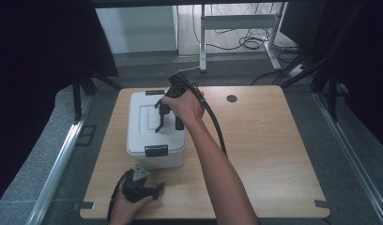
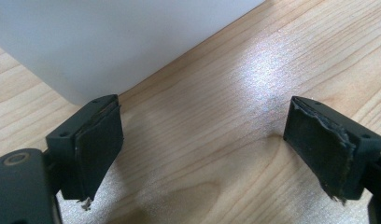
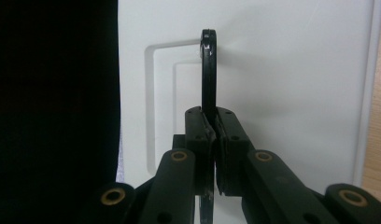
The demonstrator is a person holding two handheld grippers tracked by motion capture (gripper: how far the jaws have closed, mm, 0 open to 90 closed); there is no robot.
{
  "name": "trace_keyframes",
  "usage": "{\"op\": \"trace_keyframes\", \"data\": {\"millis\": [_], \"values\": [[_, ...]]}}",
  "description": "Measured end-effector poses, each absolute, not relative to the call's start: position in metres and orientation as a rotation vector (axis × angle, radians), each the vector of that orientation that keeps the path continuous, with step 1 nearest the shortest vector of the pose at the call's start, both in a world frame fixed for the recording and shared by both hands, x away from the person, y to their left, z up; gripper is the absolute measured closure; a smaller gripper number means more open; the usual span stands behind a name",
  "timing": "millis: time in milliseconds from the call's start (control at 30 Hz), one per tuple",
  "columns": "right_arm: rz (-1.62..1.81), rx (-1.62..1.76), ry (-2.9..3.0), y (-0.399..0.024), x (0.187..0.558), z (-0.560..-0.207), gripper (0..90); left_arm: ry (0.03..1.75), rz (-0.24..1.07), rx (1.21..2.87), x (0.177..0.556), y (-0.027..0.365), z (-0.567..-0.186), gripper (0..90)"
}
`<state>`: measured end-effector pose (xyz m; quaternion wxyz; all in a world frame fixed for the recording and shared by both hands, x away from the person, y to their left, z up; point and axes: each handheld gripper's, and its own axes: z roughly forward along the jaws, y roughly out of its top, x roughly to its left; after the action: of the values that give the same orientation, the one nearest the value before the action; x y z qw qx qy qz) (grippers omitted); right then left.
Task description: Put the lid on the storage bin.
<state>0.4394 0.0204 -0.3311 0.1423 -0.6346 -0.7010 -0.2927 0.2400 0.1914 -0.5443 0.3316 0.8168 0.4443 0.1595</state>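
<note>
Resting near edge: left gripper (image 1: pixel 154 189) on the pale wood-grain table (image 1: pixel 274 154), jaws spread wide, worn dark pads (image 2: pixel 97 140) with frayed edges, nothing between them.
Just beyond stands a smooth white plastic box (image 1: pixel 154 140), rounded corners, black latches (image 1: pixel 156 150). Right gripper (image 3: pixel 212 126), arm reaching forward over the lid, is pinched on its thin black handle (image 3: pixel 208 70), apparently raised upright.

No readable text, label, brand, number or sign showing anywhere. White box (image 1: pixel 154 126) lid and walls showing plain; wooden table (image 1: pixel 264 154) bare of markings; gripper jaws showing no lettering in either gripper view.
</note>
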Motion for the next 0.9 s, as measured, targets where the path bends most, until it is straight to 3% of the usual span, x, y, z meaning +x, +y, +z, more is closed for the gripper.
{"op": "trace_keyframes", "data": {"millis": [733,900], "values": [[-0.847,-1.860,-1.976,0.023,0.450,-0.361,84.1,1.152,0.416,2.139,0.240,0.192,-0.544,11.8],[-0.916,-1.827,-1.999,0.018,0.446,-0.357,78.2,1.152,0.415,2.139,0.240,0.192,-0.544,11.8]]}}
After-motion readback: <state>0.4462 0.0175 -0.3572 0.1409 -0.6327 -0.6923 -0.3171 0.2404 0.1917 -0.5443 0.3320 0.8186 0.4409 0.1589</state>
